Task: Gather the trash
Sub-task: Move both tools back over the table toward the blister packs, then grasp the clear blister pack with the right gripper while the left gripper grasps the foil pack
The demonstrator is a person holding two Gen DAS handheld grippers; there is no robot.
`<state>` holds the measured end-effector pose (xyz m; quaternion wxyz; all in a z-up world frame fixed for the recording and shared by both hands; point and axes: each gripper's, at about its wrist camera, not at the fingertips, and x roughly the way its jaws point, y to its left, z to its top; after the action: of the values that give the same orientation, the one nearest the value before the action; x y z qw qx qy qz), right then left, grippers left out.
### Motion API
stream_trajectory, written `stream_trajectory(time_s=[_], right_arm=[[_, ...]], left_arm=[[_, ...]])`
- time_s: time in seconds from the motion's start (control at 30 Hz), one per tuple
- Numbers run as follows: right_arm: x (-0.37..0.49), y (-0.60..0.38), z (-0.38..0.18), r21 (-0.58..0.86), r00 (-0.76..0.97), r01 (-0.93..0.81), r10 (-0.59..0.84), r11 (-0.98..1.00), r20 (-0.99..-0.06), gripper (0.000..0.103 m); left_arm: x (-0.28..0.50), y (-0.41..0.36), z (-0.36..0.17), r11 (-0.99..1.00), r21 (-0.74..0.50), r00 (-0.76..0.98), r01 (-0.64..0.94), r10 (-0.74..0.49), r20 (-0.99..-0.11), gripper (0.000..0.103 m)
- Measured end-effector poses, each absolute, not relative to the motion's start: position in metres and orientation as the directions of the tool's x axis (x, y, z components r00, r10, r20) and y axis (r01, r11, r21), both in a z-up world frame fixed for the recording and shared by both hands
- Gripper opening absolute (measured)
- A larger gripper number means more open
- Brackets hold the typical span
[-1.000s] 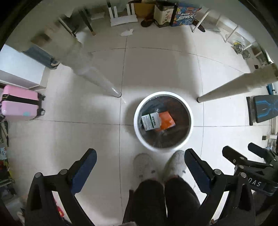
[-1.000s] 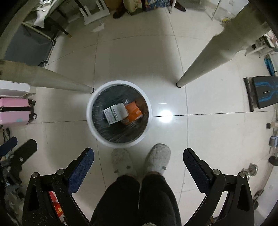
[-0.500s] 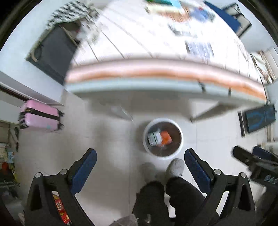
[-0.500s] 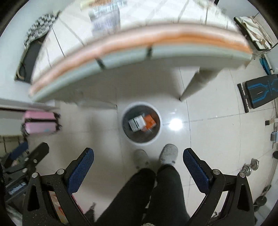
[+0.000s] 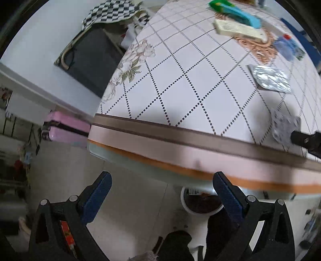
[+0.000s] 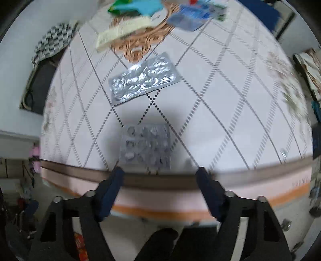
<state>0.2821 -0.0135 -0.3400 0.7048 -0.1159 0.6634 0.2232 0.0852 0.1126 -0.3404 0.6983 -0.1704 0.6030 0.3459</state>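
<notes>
Tablecloth (image 5: 180,84) with diamond grid overhangs tiled floor (image 5: 130,200).

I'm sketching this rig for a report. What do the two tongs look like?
Both look alike: the left tongs and right tongs have matte black angular frames with triangular cut-outs and round silver pivot bolts. Each finger ends in a flat, dark blue pad. No cables, sleeves or markings show.

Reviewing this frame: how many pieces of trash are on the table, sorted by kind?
Blister packs: 2, the silver foil sheet and the emptied pill sheet near the table edge.
Boxes or cartons: 2, the cream box and the blue carton.
Green and blue packet: 1.
Total: 5 on the table.
</notes>
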Motion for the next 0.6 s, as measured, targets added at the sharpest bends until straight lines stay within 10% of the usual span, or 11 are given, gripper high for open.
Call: stream_trajectory(time_s=[0.13, 0.17, 0.6], right_arm=[[0.296, 0.002, -0.359, 0.138, -0.016, -0.489, 0.149, 0.861, -0.989, 0.038], [0.298, 0.004, -0.356, 0.159, -0.013, -0.503, 0.177, 0.849, -0.984, 0.009], [0.424, -0.099, -0.322, 0.147, 0.032, -0.384, 0.173, 0.911, -0.984, 0.005]], left_arm=[[0.105, 0.113, -0.346, 0.702, 0.24, -0.031, -0.671, 0.297, -0.955, 0.103], [0.111, 0.113, -0.346, 0.704, 0.253, -0.041, -0.664, 0.303, -0.952, 0.103], [0.291, 0.059, -0.337, 0.933, 0.359, 0.084, -0.038, 0.361, -0.929, 0.103]])
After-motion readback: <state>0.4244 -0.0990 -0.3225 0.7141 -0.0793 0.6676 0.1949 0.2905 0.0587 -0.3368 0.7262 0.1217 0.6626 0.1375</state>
